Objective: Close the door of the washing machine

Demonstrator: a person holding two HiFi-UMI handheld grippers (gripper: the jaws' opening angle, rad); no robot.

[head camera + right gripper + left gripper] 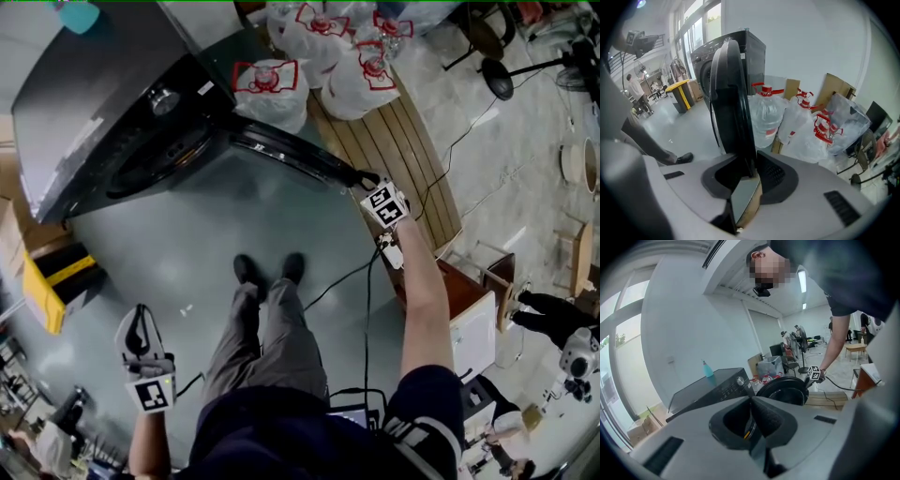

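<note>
Right gripper (pixel 751 168) clamped, left gripper (pixel 751 417) closed

A dark front-loading washing machine (pixel 103 103) is seen standing on the floor, its round drum opening exposed. Its round black door (pixel 291 155) is swung wide open, its free edge clamped in the right gripper (pixel 364 179).

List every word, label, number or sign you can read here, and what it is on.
None can be read.
Water jugs: red labels, print too small.
Washing machine: control panel markings too blurred.
Marker cubes: square patterns only, no letters.
</note>
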